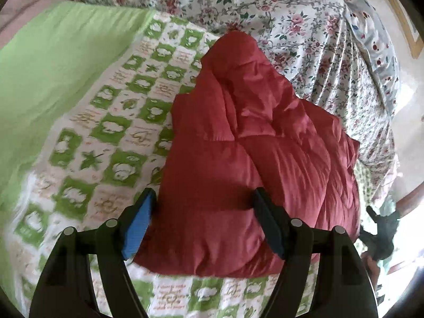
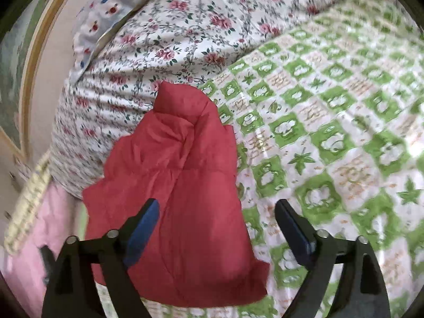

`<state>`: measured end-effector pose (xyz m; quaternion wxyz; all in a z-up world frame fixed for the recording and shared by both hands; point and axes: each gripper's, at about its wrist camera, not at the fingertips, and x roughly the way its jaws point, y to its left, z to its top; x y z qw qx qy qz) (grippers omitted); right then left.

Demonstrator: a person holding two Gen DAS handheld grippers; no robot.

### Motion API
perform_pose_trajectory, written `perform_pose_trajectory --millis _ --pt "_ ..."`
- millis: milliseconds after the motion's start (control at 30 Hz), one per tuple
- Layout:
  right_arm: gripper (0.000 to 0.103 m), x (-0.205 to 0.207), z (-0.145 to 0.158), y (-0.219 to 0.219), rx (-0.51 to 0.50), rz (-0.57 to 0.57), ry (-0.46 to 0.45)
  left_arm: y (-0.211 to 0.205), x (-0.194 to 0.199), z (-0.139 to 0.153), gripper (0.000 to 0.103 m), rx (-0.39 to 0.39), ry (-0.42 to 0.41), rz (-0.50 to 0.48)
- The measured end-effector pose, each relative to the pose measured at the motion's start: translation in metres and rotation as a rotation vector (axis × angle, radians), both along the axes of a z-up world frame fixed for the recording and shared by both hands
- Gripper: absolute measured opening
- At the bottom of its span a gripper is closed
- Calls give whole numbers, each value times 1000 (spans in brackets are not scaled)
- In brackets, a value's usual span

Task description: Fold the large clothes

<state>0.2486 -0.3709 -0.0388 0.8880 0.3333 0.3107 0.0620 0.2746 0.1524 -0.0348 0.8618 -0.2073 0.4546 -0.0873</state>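
A red puffy jacket [image 1: 238, 159] lies folded in a bundle on a green-and-white checked bedsheet [image 1: 100, 137]. My left gripper [image 1: 204, 201] is open and hovers over the jacket's near part, holding nothing. In the right wrist view the jacket [image 2: 180, 190] lies at centre left on the checked sheet [image 2: 331, 132]. My right gripper [image 2: 217, 209] is open over the jacket's near right edge, holding nothing. The other gripper [image 1: 381, 230] shows dark at the right edge of the left wrist view.
A floral quilt [image 1: 291, 26] is heaped behind the jacket, and it also shows in the right wrist view [image 2: 164, 42]. A plain green cloth [image 1: 45, 74] lies at the left. Pink fabric [image 2: 29, 238] hangs at the bed's edge. A framed picture [image 2: 18, 61] is on the wall.
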Motion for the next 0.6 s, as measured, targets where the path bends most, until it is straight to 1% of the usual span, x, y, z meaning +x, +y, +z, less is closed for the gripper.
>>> perform_pose_trajectory --millis 33,100,167,233,267,333,367,433,467,567,600 --pt "95 3 -2 0 5 3 3 1 5 -2 82 -12 0 -6" --pt "96 11 -9 -3 30 4 20 1 14 -4 82 -23 -11 -12" --pt "96 25 -15 -3 72 30 35 1 23 -8 83 -38 -17 -29" --pt "96 35 -19 0 82 53 48 2 32 -10 86 -49 -16 -33" --pt "96 45 -24 3 85 72 70 3 38 -12 86 -63 -16 -34" --pt "101 53 -28 7 87 95 73 6 48 -16 91 -86 -3 -30" --pt "101 55 -27 8 82 99 68 8 53 -18 92 -92 3 -29" --pt "101 57 -26 11 94 121 67 10 59 -21 100 -101 11 -27" --pt "101 58 -26 14 109 144 63 10 62 -25 102 -109 18 -27" --pt "101 61 -28 22 119 184 69 7 68 -34 103 -178 50 -50" --pt "99 62 -28 25 121 195 69 5 70 -35 103 -198 55 -61"
